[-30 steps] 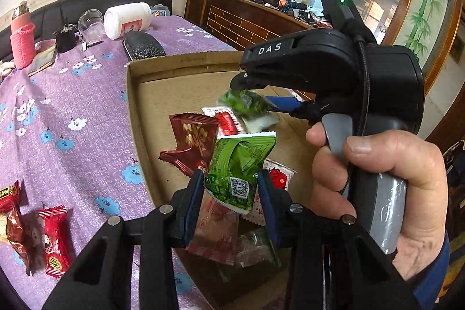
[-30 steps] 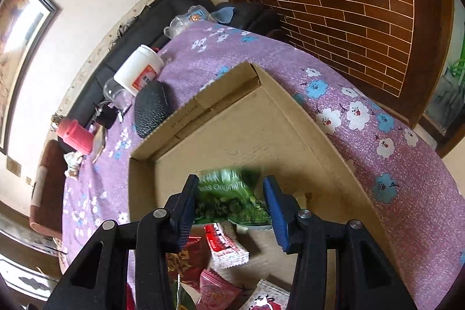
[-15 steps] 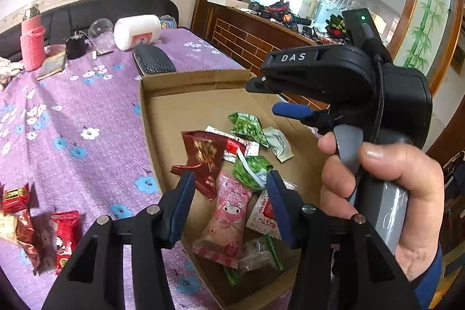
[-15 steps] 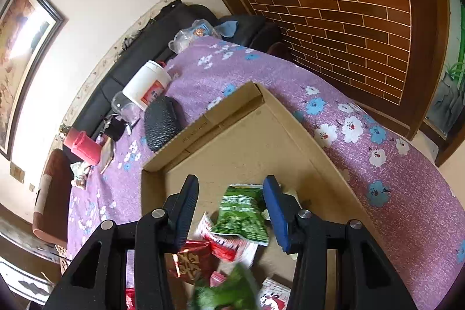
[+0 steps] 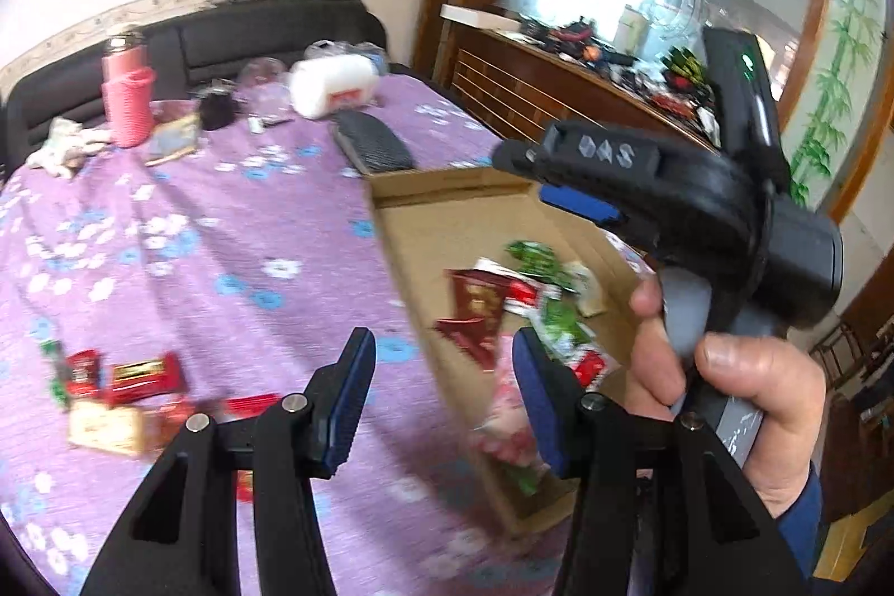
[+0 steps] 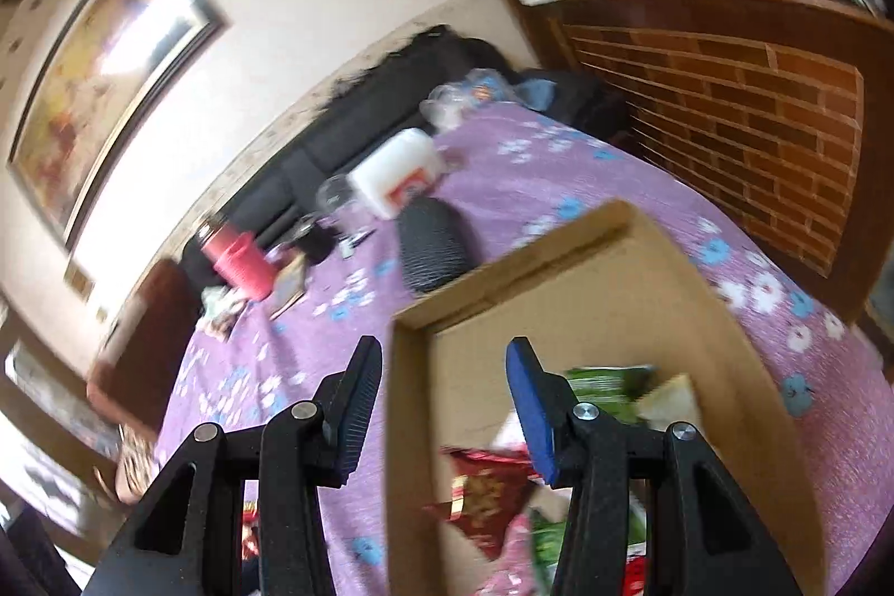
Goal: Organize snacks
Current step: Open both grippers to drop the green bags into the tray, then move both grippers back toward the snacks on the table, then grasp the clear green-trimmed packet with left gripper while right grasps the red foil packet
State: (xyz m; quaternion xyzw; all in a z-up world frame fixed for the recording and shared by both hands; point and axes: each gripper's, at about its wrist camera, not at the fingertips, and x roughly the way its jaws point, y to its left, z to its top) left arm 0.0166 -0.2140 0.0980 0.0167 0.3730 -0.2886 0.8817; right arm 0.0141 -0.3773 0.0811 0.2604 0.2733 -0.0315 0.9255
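Note:
My left gripper [image 5: 444, 350] is open with nothing between its fingers, above the purple cloth just left of the cardboard box [image 5: 447, 227]. In the box lie a dark red packet [image 5: 480, 311], a green packet [image 5: 533, 255] and a pink packet [image 5: 505, 406]. Several loose red snack packets [image 5: 142, 375] lie on the cloth to the lower left. My right gripper [image 6: 444, 356] is open and empty over the box's near left corner [image 6: 408, 322]. Beyond its right finger, a green packet [image 6: 603, 381] and a dark red packet [image 6: 486, 490] lie inside the box. A hand [image 5: 743, 389] holds the right gripper's handle.
The purple flowered tablecloth [image 5: 195, 233] carries a pink bottle [image 5: 127, 104], a white jar on its side [image 5: 332, 85] and a black ribbed case [image 5: 371, 141] behind the box. A dark sofa runs along the wall. A brick-patterned wooden cabinet [image 6: 754, 121] stands on the right.
The left gripper opened and let its green packet fall into the box. The green packet between the right fingers now lies in the box too. Both grippers rose and swung left.

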